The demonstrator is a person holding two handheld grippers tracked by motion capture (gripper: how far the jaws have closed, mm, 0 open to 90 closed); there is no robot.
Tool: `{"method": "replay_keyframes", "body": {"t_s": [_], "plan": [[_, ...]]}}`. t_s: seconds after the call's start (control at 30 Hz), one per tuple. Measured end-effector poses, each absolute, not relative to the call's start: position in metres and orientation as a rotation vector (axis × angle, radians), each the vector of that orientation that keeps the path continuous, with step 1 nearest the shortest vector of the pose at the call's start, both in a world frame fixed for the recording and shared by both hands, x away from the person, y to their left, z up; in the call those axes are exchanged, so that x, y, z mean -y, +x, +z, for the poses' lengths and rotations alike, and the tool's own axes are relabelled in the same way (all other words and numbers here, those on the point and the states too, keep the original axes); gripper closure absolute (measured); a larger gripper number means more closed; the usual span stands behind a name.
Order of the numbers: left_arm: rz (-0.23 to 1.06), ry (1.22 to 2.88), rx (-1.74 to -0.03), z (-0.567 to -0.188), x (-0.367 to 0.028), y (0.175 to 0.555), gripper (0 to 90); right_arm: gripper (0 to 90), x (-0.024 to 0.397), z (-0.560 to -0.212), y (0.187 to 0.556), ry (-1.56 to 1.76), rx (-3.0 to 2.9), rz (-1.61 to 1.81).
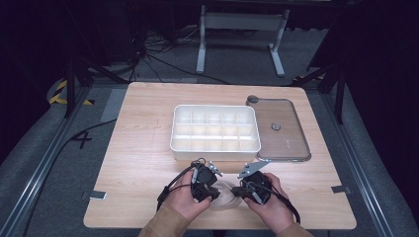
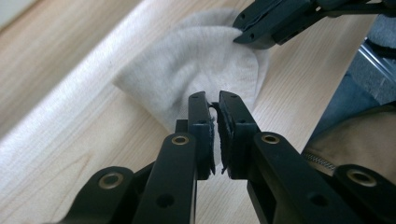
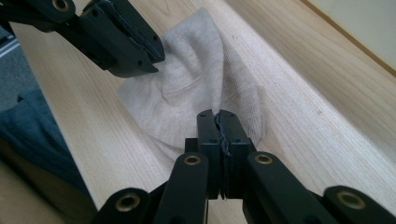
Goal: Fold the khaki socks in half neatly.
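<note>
A small beige knit cloth (image 1: 225, 194) lies near the front edge of the wooden table (image 1: 143, 148), between my two grippers. My left gripper (image 1: 213, 193) is shut on the cloth's left edge. In the left gripper view its tips (image 2: 213, 100) pinch a fold of the cloth (image 2: 201, 60). The right gripper (image 1: 238, 190) holds the opposite edge. In the right gripper view its jaws (image 3: 217, 114) are pressed together on the cloth (image 3: 187, 93). Each gripper view also shows the other gripper biting the far side: the right gripper (image 2: 243, 33) and the left gripper (image 3: 156, 55).
A white tray with several small compartments (image 1: 215, 148) stands mid-table just beyond the grippers. Its clear lid (image 1: 289, 143) with a round knob lies flat to the tray's right. The person's sleeves enter at the bottom edge.
</note>
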State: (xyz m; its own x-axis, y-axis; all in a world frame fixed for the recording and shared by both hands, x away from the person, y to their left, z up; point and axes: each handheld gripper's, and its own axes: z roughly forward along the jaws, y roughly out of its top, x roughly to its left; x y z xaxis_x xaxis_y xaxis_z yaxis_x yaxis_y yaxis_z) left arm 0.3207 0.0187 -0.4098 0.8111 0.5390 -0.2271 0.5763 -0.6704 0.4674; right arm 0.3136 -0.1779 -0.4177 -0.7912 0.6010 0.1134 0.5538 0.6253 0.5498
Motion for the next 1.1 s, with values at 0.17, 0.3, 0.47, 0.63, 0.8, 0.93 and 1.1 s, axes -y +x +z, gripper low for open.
{"method": "replay_keyframes", "body": {"t_s": [0.17,0.3,0.47,0.63,0.8,0.93,1.1], "plan": [[-0.097,2.479,-0.809,-0.412,-0.013,0.318,83.5,89.6,0.184,-0.413,0.314,1.033,-2.756,0.897],[-0.099,2.500,-0.809,-0.422,-0.006,0.319,83.2,89.5,0.190,-0.414,0.316,1.066,-2.767,0.835],[-0.088,2.534,-0.788,-0.427,0.001,0.317,82.9,86.5,0.190,-0.418,0.317,1.097,-2.767,0.757],[-0.089,2.519,-0.779,-0.424,0.000,0.316,82.2,82.3,0.189,-0.415,0.316,1.074,-2.716,0.713],[-0.092,2.501,-0.777,-0.419,-0.003,0.314,82.0,84.2,0.188,-0.407,0.313,1.026,-2.676,0.742],[-0.097,2.486,-0.790,-0.411,-0.008,0.314,82.0,89.3,0.183,-0.403,0.309,0.965,-2.668,0.815],[-0.098,2.464,-0.814,-0.407,-0.018,0.318,82.3,89.8,0.173,-0.410,0.310,0.921,-2.697,0.834]]}}
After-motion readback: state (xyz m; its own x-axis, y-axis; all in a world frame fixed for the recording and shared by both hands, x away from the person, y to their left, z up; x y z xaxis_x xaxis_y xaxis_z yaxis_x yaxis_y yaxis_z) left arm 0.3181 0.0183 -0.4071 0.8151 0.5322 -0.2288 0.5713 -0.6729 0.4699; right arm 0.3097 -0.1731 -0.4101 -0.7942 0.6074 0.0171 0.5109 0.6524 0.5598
